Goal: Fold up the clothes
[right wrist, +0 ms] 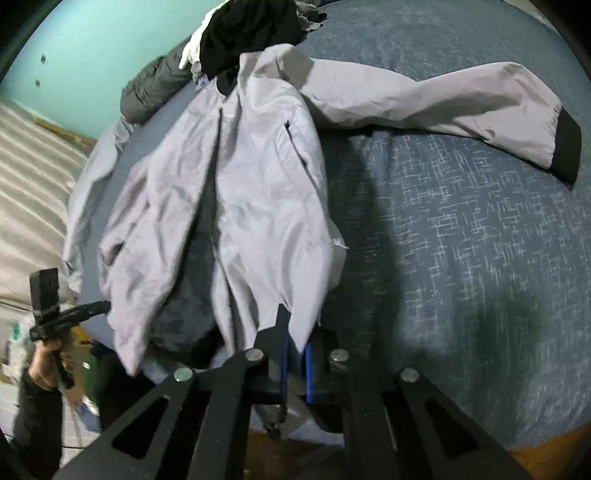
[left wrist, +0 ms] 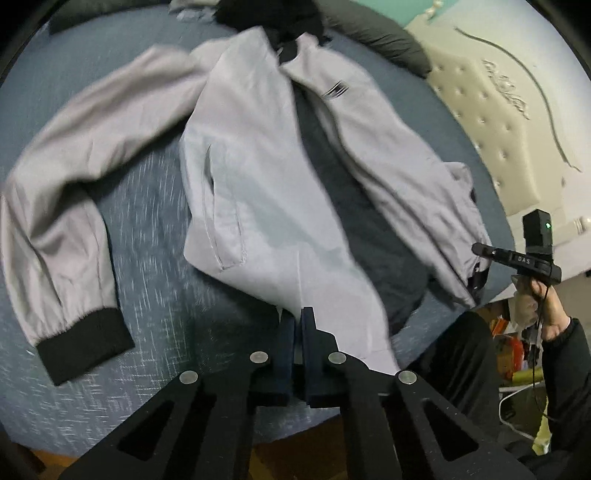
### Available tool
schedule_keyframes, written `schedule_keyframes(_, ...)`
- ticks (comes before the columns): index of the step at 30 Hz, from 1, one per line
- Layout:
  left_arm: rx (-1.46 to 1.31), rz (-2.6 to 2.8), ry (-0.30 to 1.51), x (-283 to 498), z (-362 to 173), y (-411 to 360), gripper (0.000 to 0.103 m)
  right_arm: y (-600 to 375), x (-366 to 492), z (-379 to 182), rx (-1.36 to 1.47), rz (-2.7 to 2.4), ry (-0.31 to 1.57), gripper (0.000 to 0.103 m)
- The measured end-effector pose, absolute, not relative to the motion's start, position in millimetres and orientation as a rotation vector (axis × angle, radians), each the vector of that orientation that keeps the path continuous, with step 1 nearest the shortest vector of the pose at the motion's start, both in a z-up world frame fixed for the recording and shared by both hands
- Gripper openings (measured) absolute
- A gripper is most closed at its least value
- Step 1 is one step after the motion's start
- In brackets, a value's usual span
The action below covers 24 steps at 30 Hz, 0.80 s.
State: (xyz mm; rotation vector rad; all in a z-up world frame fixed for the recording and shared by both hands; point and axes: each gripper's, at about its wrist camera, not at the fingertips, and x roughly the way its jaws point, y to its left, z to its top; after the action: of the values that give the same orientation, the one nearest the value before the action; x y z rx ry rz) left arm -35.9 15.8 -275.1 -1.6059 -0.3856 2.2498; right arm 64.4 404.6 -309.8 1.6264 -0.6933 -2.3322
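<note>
A light grey jacket [left wrist: 258,166] with a dark lining [left wrist: 351,206] lies open, front up, on the bed. Its sleeve with a black cuff [left wrist: 85,343] stretches out to the left. My left gripper [left wrist: 298,317] is shut on the bottom hem of the near front panel. At the right, my right gripper [left wrist: 476,249] touches the other panel's hem corner. In the right wrist view the jacket [right wrist: 258,184] runs down into my right gripper [right wrist: 295,343], which is shut with grey fabric between its blue pads. The left gripper [right wrist: 105,305] meets the far hem at the left. The cuffed sleeve [right wrist: 565,147] lies at the upper right.
The bed has a blue patterned cover [left wrist: 147,221] and a cream tufted headboard [left wrist: 498,122]. Black clothes [left wrist: 266,14] are piled at the jacket's collar, beside a dark grey padded item [left wrist: 388,37]. A teal wall [right wrist: 92,48] stands behind. A hand [left wrist: 550,310] holds the right gripper.
</note>
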Motion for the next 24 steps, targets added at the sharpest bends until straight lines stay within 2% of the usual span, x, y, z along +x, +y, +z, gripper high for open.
schedule_keyframes(7,-1.469,2.336,-0.33,-23.8,-203.7,13.2,0.003,405.8,84.4,-255.6,1.505,-2.286,-0.822,0.005)
schedule_keyframes(10,-1.483,2.372,-0.267,-22.6,-193.1,12.5,0.003,405.6,87.3,-242.8,1.471,-2.297,-0.831,0.005)
schedule_keyframes(17,-1.693,2.316,-0.314,-32.1,-271.1,8.8,0.003,416.1,79.5,-299.0,1.758,-2.45,-0.65,0.009)
schedule_keyframes(20,-1.748,2.293,-0.341,-31.5,-291.0,4.0,0.004,423.0,79.4,-313.3,1.817,-2.514,-0.632,0.019)
schedule_keyframes(22,-1.751,2.301,-0.357,-32.0,-291.4,-1.3,0.008,425.8,78.3,-307.0,1.8,-2.562,-0.612,0.024)
schedule_keyframes(24,-1.737,2.344,-0.349,-36.1,-280.2,-7.3,0.03,428.1,76.4,-299.0,1.777,-2.614,-0.578,0.027)
